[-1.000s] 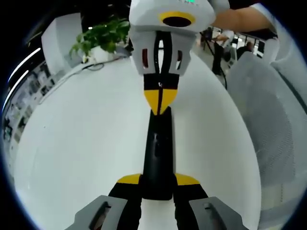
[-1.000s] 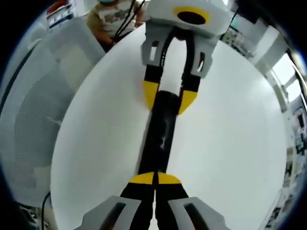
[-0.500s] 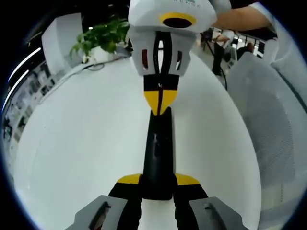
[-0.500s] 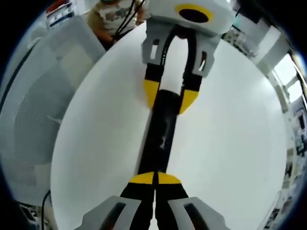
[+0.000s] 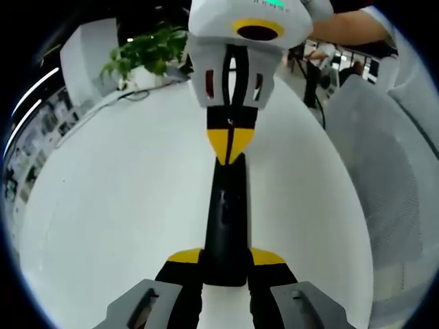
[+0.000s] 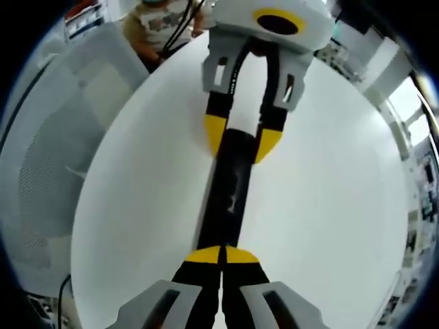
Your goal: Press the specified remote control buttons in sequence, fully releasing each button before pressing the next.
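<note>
1. Round white table (image 5: pixel 103 205), bare surface, seen from above.
2. Leafy green potted plant (image 5: pixel 144 51) at the table's far edge.
3. White mesh chair (image 6: pixel 48 157) beside the table.
4. Seated person (image 6: pixel 161 24) beyond the rim.

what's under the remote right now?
The black remote lies on the white table. The left gripper grips its near end, and the shut right gripper touches its far end. The table directly under the remote is hidden.
</note>
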`<state>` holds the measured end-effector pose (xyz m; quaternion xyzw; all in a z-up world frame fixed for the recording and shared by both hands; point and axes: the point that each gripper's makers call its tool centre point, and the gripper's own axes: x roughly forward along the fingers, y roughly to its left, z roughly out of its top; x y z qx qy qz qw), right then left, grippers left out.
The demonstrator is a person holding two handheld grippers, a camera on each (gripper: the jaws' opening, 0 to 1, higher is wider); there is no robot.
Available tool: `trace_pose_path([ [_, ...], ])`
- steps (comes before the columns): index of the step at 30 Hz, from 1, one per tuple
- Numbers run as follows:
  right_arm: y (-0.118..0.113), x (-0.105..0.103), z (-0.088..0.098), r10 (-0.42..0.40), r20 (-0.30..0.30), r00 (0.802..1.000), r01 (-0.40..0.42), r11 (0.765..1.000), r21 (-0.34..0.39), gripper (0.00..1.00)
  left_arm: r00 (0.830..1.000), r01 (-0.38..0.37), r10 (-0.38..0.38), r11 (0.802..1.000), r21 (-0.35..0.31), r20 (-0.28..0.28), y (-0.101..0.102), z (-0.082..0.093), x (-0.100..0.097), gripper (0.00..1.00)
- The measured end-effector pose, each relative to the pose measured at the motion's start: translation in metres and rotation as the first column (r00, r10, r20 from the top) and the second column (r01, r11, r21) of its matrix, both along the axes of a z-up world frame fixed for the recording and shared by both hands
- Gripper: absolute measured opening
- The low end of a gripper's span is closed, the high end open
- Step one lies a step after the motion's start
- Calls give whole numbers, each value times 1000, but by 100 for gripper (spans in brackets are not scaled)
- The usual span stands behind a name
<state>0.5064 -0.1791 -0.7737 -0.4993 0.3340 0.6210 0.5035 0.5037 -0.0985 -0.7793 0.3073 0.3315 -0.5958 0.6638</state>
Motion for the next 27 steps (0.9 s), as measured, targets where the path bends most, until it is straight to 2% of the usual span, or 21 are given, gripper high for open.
trace_pose_path([
  [18, 2, 0, 2, -4, 11, 1000, 3, 1000, 29, 0, 1000, 4, -4, 1000, 15, 4, 2, 0, 0, 24],
  [27, 0, 0, 5, -20, -2, 1000, 20, 999, 47, 0, 1000, 4, -4, 1000, 17, 6, 1, 1, 0, 24],
])
